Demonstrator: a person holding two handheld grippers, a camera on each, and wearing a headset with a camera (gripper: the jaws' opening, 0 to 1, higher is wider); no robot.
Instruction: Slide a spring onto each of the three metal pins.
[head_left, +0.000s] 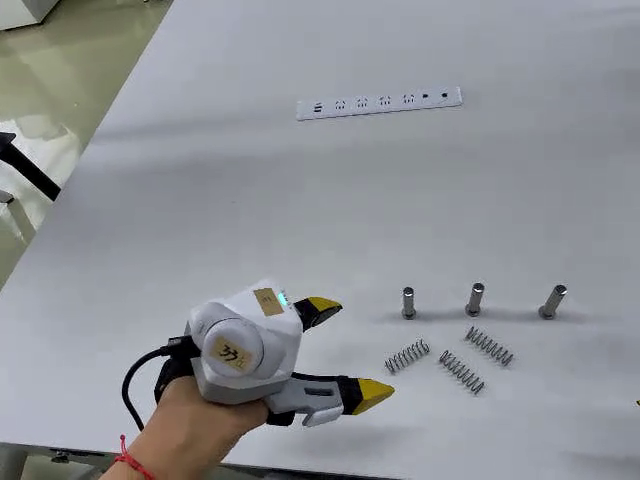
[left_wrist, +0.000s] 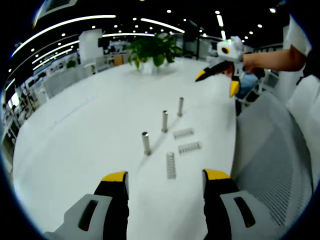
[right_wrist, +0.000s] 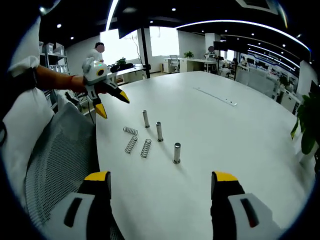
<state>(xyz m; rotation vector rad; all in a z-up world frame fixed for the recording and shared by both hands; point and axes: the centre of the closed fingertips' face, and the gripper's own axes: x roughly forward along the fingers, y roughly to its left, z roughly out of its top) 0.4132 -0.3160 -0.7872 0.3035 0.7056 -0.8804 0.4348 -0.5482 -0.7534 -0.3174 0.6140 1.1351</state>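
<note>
Gaping wide, left gripper (head_left: 361, 348) fingers (head_left: 370, 394) empty.

Open white tabletop (head_left: 300, 200) stretches on every side of the work. It is broken only by three metal pins (head_left: 474, 298) standing upright in a row, with clear gaps between them. Three springs (head_left: 461, 371) lie flat just on the person's side of the pins, close together, crowding the low approach from that edge. The left gripper (head_left: 358, 348), jaws spread, hangs left of the nearest spring with bare surface between. A power strip (head_left: 379, 102) lies far behind the pins. A mesh chair back (left_wrist: 280, 150) stands beside the tabletop's near edge.
</note>
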